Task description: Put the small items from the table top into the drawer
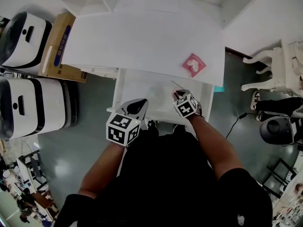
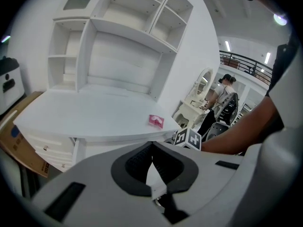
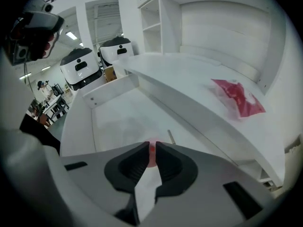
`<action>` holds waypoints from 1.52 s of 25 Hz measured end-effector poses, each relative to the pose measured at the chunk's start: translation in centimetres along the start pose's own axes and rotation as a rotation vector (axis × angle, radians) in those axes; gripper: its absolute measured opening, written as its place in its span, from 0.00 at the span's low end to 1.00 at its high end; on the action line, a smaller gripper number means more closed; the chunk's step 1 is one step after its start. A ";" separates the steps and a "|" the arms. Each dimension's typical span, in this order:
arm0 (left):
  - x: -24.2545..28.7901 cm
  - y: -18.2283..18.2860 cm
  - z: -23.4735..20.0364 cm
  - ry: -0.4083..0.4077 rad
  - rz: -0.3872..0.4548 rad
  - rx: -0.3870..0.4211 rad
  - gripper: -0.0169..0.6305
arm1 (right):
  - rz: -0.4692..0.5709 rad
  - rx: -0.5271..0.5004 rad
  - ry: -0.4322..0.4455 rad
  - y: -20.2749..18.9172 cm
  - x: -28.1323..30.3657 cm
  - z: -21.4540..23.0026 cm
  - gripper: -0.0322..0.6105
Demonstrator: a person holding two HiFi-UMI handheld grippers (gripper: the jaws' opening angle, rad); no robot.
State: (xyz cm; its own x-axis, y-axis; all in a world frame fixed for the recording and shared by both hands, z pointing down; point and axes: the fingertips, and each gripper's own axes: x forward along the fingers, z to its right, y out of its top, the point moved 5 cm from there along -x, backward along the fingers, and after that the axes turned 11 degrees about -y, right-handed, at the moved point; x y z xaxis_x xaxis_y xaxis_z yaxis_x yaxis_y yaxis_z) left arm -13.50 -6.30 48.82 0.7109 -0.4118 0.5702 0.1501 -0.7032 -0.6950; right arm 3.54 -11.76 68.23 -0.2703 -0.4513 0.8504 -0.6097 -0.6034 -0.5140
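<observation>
Forearms (image 1: 215,143) (bare below dark sleeves) reach down toward the desk. White table top (image 1: 142,37), with its drawer (image 1: 151,94) pulled open under the front edge. Left gripper (image 1: 136,107) over the drawer's near left part, claw pressed together on nothing. Right gripper (image 1: 182,95) over the drawer's right side, claw pinching a small pink item (image 3: 151,155). Pink packet (image 1: 193,64) lies on the table top near its right front edge. Thin stick (image 3: 171,137) on the drawer floor, just ahead of the right gripper.
</observation>
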 end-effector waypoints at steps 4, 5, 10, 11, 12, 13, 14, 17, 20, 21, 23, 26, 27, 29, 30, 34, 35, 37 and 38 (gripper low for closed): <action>-0.5 -0.5 -0.6 0.024 0.002 -0.027 0.04 | -0.052 -0.019 0.010 -0.2 2.0 -1.0 0.14; -0.7 -0.6 -0.7 0.028 0.004 -0.032 0.04 | -0.066 -0.027 0.012 -0.3 2.5 -1.2 0.14; -1.6 -0.9 -1.2 0.054 0.005 -0.046 0.04 | -0.120 -0.063 0.021 -0.8 4.3 -1.7 0.14; -1.9 -1.1 -1.3 0.061 0.005 -0.051 0.04 | -0.128 -0.073 0.021 -0.9 4.7 -1.7 0.14; -2.1 -1.2 -1.4 0.067 0.005 -0.057 0.04 | -0.135 -0.081 0.023 -1.0 4.9 -1.7 0.14; -2.3 -1.4 -1.4 0.073 0.006 -0.063 0.04 | -0.141 -0.084 0.030 -1.0 5.1 -1.8 0.14; -2.5 -1.6 -1.4 0.078 0.006 -0.069 0.04 | -0.147 -0.084 0.036 -1.1 5.2 -1.9 0.14; -3.0 -2.1 -1.4 0.092 0.005 -0.082 0.04 | -0.161 -0.087 0.047 -1.5 5.7 -2.0 0.14; -3.3 -2.5 -1.3 0.099 0.004 -0.090 0.04 | -0.168 -0.088 0.058 -1.8 6.0 -2.2 0.14; -3.4 -2.6 -1.3 0.100 0.003 -0.091 0.04 | -0.171 -0.087 0.064 -1.9 6.1 -2.2 0.14; -3.5 -2.8 -1.3 0.102 0.001 -0.092 0.04 | -0.180 -0.084 0.074 -2.1 6.3 -2.4 0.14; -3.6 -2.9 -1.1 0.100 0.000 -0.089 0.04 | -0.184 -0.073 0.081 -2.2 6.2 -2.5 0.16; -3.7 -2.9 -1.1 0.098 -0.001 -0.087 0.04 | -0.183 -0.069 0.083 -2.2 6.2 -2.5 0.18; -3.7 -2.8 -1.0 0.091 -0.002 -0.084 0.04 | -0.183 -0.061 0.081 -2.1 6.0 -2.5 0.19; -3.6 -2.8 -1.0 0.087 -0.003 -0.082 0.04 | -0.182 -0.055 0.077 -2.1 5.8 -2.5 0.20; -3.4 -2.9 -0.6 0.071 0.000 -0.071 0.04 | -0.172 -0.034 0.062 -2.1 5.0 -2.3 0.20; -3.2 -2.8 -0.5 0.067 0.002 -0.065 0.04 | -0.166 -0.028 0.059 -2.1 4.8 -2.2 0.20; -3.0 -2.6 -0.3 0.055 0.004 -0.052 0.04 | -0.148 -0.013 0.051 -1.9 4.0 -2.0 0.20; -2.9 -2.4 -0.2 0.049 0.005 -0.047 0.04 | -0.135 -0.005 0.047 -1.7 3.6 -1.8 0.20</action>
State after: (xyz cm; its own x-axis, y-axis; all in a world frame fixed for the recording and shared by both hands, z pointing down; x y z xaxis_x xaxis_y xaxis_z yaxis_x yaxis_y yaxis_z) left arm -16.07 -3.53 48.98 0.6765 -0.4425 0.5887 0.1139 -0.7269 -0.6773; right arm 2.25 -11.15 72.37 -0.2202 -0.3344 0.9163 -0.6465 -0.6534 -0.3938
